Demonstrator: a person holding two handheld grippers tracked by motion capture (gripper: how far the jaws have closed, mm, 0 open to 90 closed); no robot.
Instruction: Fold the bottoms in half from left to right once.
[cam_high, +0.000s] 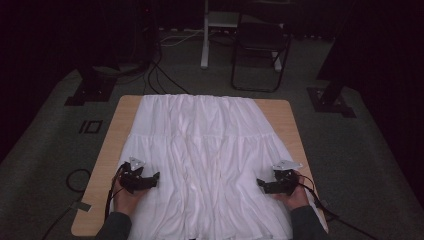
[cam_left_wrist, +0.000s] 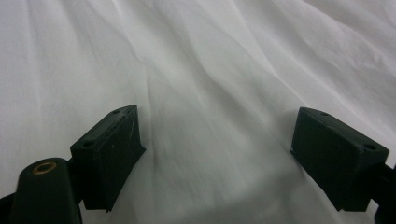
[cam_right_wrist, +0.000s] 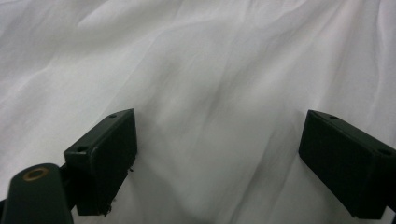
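- Garment (cam_high: 207, 160) — a white, pleated, skirt-like cloth — is lying spread over nearly the whole wooden surface (cam_high: 112, 142), running from the upper middle of the high view down to its bottom edge, creased lengthwise.
- Step in hand, as I am reading it: the approach before a grasp. Both tools are hovering low over the near part of the cloth, one toward each side edge, likely ahead of a fold or a smoothing pull.
- Left tool (cam_high: 150, 181) is sitting at the lower left of the high view, released, jaws standing wide apart. In the left gripper view the left tool (cam_left_wrist: 215, 140) is showing bare white cloth between its jaws, nothing pinched.
- Right tool (cam_high: 264, 186) is sitting at the lower right of the high view, likewise released. In the right gripper view the right tool (cam_right_wrist: 217, 140) is framing a soft ridge of fabric, with no cloth caught.
- Pose: both forearms are coming in from the bottom edge, hands gripping the tools from behind, tips turned inward toward the frame's centre, roughly mirrored.
- Next move is calling for a dip onto a raised crease so each tool gathers the layers before clenching; flat cloth could slip out.
- Whether the jaw tips are touching the fabric, I cannot tell.
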